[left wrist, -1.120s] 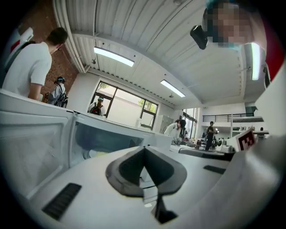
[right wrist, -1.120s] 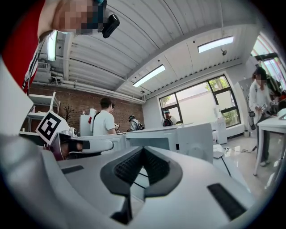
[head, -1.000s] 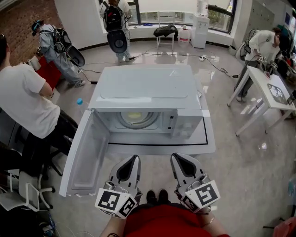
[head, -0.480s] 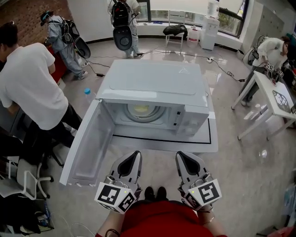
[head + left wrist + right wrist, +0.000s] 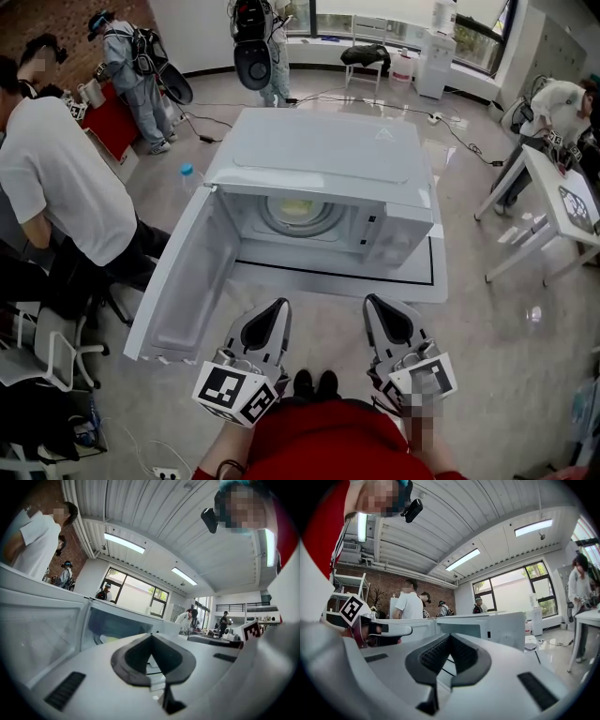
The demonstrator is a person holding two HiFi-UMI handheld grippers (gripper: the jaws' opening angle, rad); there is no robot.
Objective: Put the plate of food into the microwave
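Note:
The white microwave [image 5: 319,155] stands on a low white platform, its door [image 5: 187,281] swung wide open to the left. Inside, on the turntable, lies the plate of food [image 5: 298,210] with something pale yellow on it; it also shows dimly in the left gripper view as the plate [image 5: 101,638]. My left gripper [image 5: 277,307] and right gripper [image 5: 373,304] are held close to my body, well short of the microwave, side by side. Both are shut with nothing between the jaws, as the left gripper [image 5: 151,637] and right gripper [image 5: 450,637] show in their own views.
The open door juts out toward my left side. A person in a white shirt [image 5: 56,169] bends beside chairs [image 5: 47,356] at the left. A blue-capped bottle [image 5: 187,172] stands on the floor behind the door. A white table [image 5: 562,202] is at the right; cables cross the far floor.
The head view has drifted, so the microwave sits a little higher and to the right. Both grippers stay shut near my body. The person at the left has shifted.

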